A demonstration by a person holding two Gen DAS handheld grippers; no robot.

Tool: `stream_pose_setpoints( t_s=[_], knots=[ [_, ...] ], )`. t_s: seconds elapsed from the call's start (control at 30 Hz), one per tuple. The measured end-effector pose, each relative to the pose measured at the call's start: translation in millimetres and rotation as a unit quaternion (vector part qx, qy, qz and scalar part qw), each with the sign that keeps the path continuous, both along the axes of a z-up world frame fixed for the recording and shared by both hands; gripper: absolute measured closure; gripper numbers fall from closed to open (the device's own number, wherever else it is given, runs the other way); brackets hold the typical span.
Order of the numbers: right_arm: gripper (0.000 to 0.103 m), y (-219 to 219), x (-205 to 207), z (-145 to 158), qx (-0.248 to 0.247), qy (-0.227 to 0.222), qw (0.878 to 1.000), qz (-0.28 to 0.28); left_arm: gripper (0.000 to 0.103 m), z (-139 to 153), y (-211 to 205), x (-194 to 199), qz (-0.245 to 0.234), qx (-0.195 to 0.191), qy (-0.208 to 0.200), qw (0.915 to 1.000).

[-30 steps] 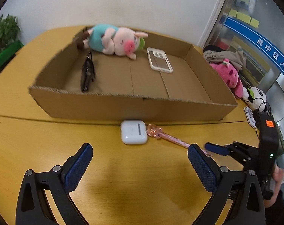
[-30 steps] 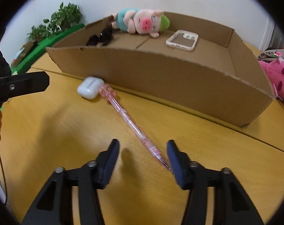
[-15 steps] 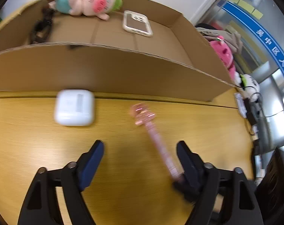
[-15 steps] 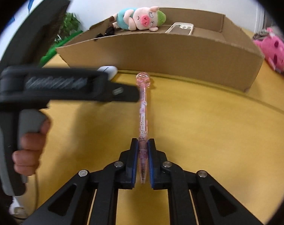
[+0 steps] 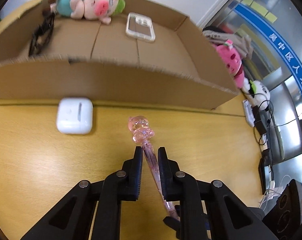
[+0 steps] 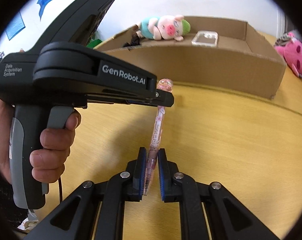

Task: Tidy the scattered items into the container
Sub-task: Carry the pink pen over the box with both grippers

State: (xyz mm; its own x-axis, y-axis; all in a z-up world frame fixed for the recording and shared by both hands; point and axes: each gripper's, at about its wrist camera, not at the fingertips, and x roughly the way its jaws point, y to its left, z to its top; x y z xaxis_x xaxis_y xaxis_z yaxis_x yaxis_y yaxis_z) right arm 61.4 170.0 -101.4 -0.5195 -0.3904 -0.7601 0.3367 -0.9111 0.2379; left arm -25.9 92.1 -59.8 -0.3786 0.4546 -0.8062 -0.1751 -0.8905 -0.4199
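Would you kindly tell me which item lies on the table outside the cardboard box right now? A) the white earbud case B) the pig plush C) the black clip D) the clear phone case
A: the white earbud case sits on the wooden table just in front of the cardboard box, while the plush, phone case and black item lie inside it.

We see a wooden table (image 5: 201, 140), a pink plush (image 5: 230, 60) beside a white plush (image 5: 258, 90) at its far right edge, tangled cables (image 5: 270, 120) nearby, and blue wall posters (image 6: 15, 26) behind
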Motion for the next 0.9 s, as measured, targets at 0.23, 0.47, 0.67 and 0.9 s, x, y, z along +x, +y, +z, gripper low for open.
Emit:
stream_pose_setpoints(
  t_s=[0.23, 0.47, 0.67, 0.9],
  knots=[
    [0.092, -4.2, 3.0, 44.6, -0.014, 0.052, 0.999, 0.003, 0.089, 59.0, -3.0, 0.0, -0.003, -0.004, 0.064, 0.9979],
    [0.092, -4.4, -22.2, 94.4, -0.039, 0.098, 0.994, 0.006, 0.089, 122.5, -5.6, -28.5, -0.01, -0.021, 0.125, 0.9919],
    [0.092, -7.1, -79.2, 136.8, -0.066, 0.114, 0.991, 0.013, 0.089, 169.3, -13.7, -74.4, -0.009, -0.049, 0.164, 0.9851],
    [0.092, -10.0, -163.5, 135.9, -0.106, 0.069, 0.992, 0.011, 0.09, 157.9, -22.1, -160.9, -0.013, -0.065, 0.13, 0.9893]
  ],
)
